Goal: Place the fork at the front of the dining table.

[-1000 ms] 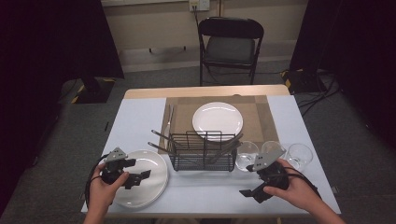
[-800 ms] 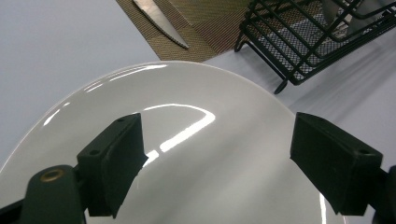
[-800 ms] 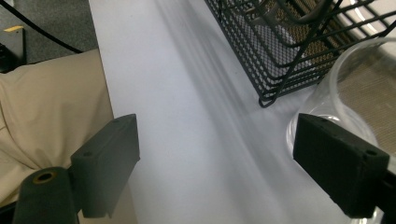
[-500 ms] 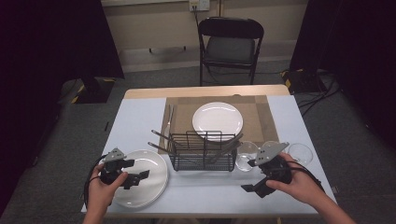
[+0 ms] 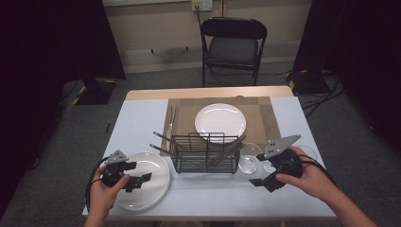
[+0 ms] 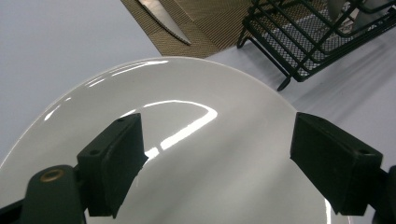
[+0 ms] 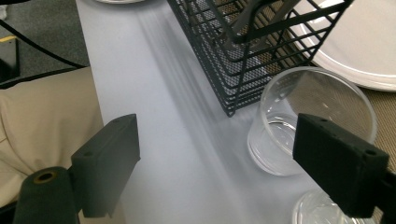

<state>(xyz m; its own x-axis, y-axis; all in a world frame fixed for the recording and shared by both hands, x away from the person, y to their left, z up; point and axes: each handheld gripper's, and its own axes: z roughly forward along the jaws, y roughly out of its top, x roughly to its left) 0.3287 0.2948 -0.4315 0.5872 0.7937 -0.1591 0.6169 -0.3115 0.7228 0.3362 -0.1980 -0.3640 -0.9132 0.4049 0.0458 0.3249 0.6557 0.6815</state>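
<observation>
1. Two grippers are at the table's near edge, both with jaws spread wide and empty.
2. The left gripper (image 5: 138,180) hovers over the white plate (image 5: 158,166) at the near left, beside the black wire rack (image 5: 204,153).
3. The right gripper (image 5: 265,182) sits near the clear glass cups (image 5: 249,158), which stand just right of the rack.
4. A second plate (image 5: 220,121) lies on the brown placemat (image 5: 265,122).

The person's left hand (image 5: 105,189) holds the black two-jaw left gripper (image 5: 142,179) low and pointing right, its jaws spread wide. The right hand (image 5: 309,176) holds the black right gripper (image 5: 259,183) pointing left, jaws likewise wide apart.
</observation>
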